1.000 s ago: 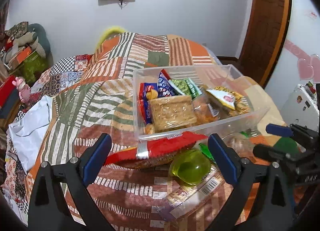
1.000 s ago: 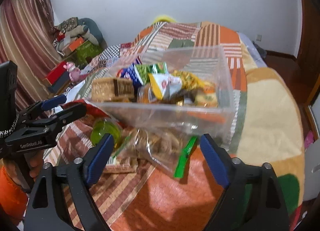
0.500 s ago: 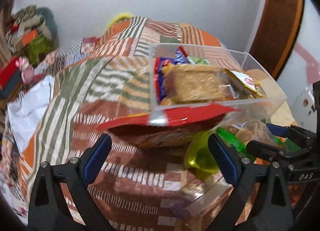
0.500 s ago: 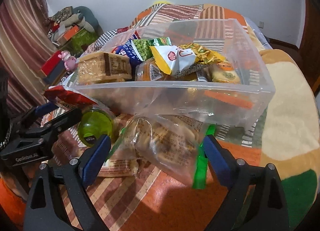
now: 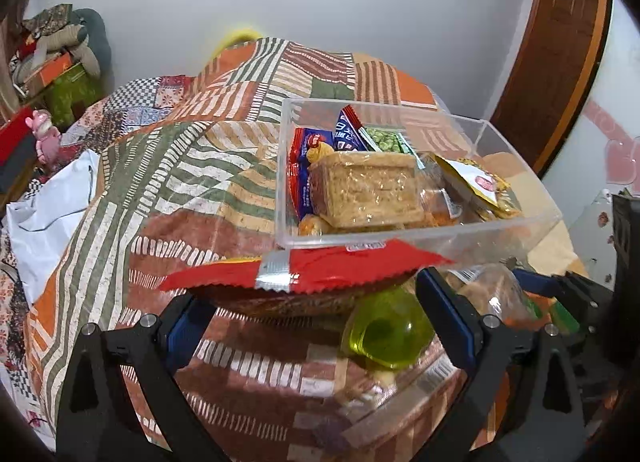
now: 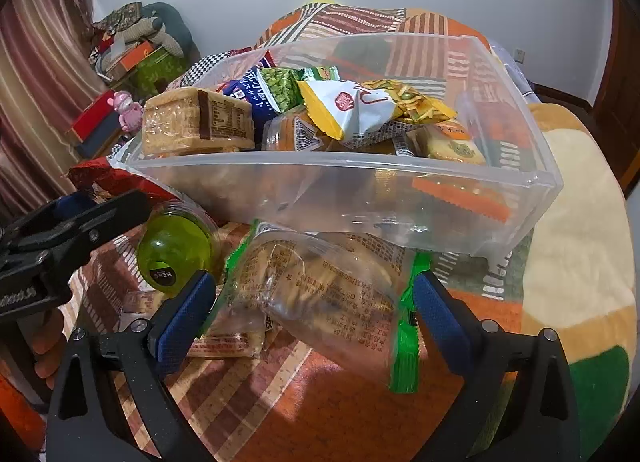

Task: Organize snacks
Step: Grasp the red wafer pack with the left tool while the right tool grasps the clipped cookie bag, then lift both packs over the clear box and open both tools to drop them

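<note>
A clear plastic bin [image 5: 420, 236] [image 6: 400, 198] on the patchwork bed holds several snack packs, among them a cracker block [image 5: 368, 190] [image 6: 196, 122]. A red snack bag [image 5: 304, 282] lies in front of it, between the open fingers of my left gripper [image 5: 316, 322]. A green jelly cup [image 5: 386, 332] [image 6: 174, 250] lies beside it. My right gripper [image 6: 310, 318] is open around a clear bag of biscuits with green edges [image 6: 320, 294]. A flat wrapped bar [image 6: 224, 338] lies under that bag.
The patchwork quilt [image 5: 180, 166] covers the bed. A white cloth [image 5: 44, 218] lies at its left side. A pink toy [image 6: 126, 110] and stacked boxes stand beyond the left edge. A wooden door [image 5: 560, 42] is at right.
Both grippers have moved forward and lower: the left now straddles the red bag, the right now straddles the clear biscuit bag. Both stayed open.
</note>
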`<state>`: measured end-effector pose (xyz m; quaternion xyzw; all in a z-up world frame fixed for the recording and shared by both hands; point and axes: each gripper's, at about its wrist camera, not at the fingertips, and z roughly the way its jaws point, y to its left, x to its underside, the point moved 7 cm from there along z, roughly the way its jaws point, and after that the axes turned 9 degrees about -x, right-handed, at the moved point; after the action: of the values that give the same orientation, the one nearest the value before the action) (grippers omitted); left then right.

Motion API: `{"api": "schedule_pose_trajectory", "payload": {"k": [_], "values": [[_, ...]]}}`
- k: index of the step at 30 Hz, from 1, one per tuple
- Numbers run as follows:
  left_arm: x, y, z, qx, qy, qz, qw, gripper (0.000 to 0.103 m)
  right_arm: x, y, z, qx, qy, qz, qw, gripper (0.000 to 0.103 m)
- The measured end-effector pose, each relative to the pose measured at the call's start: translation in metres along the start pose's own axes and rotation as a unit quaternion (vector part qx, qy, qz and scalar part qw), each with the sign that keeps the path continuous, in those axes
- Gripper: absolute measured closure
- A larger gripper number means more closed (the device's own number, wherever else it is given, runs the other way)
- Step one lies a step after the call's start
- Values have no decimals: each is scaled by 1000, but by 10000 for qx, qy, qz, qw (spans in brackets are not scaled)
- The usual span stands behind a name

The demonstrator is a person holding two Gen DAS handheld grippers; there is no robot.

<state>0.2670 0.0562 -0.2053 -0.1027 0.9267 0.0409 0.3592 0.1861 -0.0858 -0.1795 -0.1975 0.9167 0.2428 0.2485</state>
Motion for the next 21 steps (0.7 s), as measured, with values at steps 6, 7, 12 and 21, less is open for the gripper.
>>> {"api": "schedule_pose_trajectory", "payload": {"k": [6, 7, 12, 21], "values": [[1, 6, 8, 60, 119, -365, 9992, 12, 1, -3, -4, -98, -26, -4, 9999, 27], [2, 7, 9, 80, 149, -395, 9991, 19, 2, -3, -5, -118, -23, -15, 9999, 28], [8, 8, 6, 176, 126, -317, 9993, 34, 5, -4, -11, -195, -118, -2, 9997, 34], [7, 18, -18, 44, -106, -183, 9998, 35, 10, -3, -29, -200, -279, 4, 9994, 36]]}}
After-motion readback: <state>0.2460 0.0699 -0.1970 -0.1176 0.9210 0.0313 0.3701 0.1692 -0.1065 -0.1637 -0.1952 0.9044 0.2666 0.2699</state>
